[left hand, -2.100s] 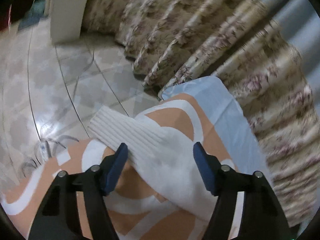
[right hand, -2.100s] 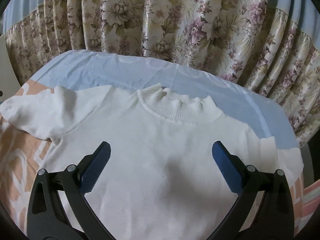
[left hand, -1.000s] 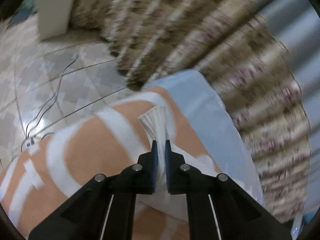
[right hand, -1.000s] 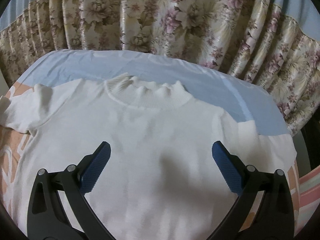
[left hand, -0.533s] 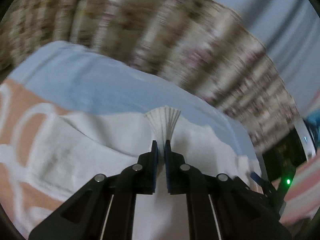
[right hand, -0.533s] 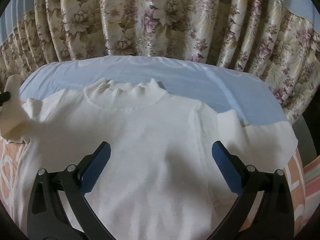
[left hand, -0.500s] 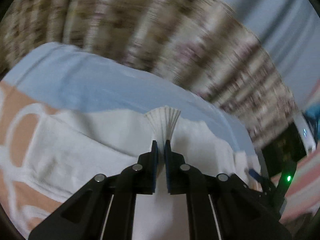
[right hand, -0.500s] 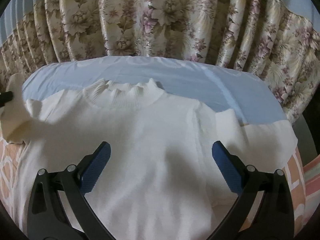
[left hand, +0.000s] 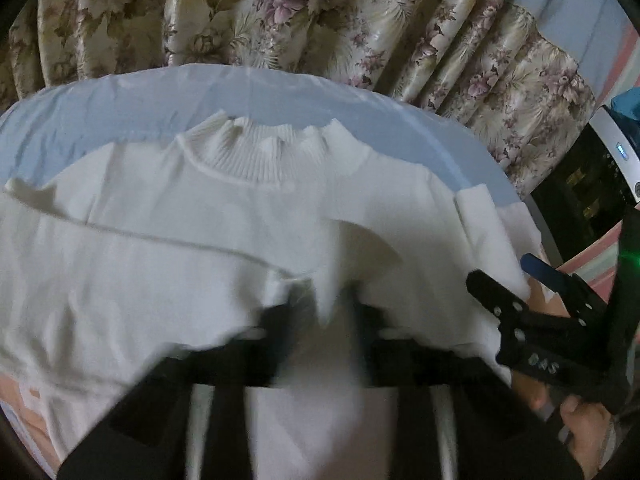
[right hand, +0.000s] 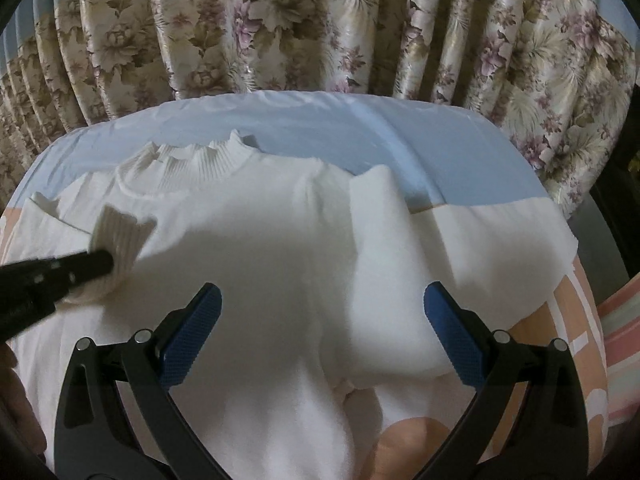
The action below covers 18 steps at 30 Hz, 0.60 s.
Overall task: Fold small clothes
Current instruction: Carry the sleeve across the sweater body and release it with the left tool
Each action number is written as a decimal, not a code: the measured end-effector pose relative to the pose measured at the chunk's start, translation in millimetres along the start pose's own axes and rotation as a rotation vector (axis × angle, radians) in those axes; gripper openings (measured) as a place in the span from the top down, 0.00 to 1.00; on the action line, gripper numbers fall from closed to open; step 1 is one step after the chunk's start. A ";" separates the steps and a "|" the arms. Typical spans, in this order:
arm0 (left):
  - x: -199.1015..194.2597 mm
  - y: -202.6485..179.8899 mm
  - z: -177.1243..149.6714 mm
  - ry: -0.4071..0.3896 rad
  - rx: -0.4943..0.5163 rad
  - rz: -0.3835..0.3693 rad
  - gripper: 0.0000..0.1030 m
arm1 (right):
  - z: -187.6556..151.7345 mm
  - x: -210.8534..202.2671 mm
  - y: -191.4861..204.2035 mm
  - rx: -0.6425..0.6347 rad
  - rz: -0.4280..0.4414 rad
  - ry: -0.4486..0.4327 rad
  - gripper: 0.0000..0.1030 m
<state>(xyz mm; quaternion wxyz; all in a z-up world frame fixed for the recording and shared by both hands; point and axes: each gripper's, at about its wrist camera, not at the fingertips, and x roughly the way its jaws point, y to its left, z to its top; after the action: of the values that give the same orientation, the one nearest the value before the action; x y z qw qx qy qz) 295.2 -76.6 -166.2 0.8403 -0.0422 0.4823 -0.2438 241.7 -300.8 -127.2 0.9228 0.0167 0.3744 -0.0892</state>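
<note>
White ribbed-collar knit sweater [right hand: 272, 264] flat on bed, left sleeve cuff [right hand: 120, 236] pinched in left tool [right hand: 105, 261] over the chest; right tool [right hand: 320, 332] wide, empty, nearer unfolded right sleeve [right hand: 384, 240].

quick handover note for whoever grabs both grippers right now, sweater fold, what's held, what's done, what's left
Left gripper: shut on the ribbed cuff of the sweater's left sleeve, held over the chest, not yet let go.
Right gripper: open, holding nothing, hovering over the lower body of the white sweater.
Sweater lies face up on the bed cover, collar toward the floral curtain.
Done: left sleeve brought in across the front.
Left: release that cuff and lay it flat; the right sleeve lies out to the side, fold it in; then fold the body up.
</note>
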 end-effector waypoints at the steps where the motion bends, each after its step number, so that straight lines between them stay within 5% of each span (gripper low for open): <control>1: -11.7 2.0 -6.1 -0.028 0.012 0.028 0.26 | 0.0 -1.0 0.8 -0.004 0.006 0.001 0.03; 6: -51.0 17.1 -18.7 -0.095 0.075 0.147 0.23 | 3.9 -6.2 12.7 -0.029 0.037 -0.005 0.03; 8: -56.8 36.3 -20.5 -0.106 0.079 0.251 0.23 | 6.9 -6.6 24.3 -0.033 0.087 0.002 0.03; 13: -58.4 90.2 -21.3 -0.085 0.008 0.355 0.24 | 3.2 5.9 59.0 -0.054 0.223 0.086 0.04; 18: -62.2 120.2 -25.2 -0.070 -0.037 0.383 0.24 | -4.7 21.0 82.8 -0.072 0.265 0.151 0.27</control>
<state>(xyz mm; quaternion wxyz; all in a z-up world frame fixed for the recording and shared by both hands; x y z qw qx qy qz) 292.7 61.0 -167.2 0.8867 0.0262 0.4564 -0.0688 267.9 -222.1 -148.1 0.8957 0.0396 0.4402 0.0484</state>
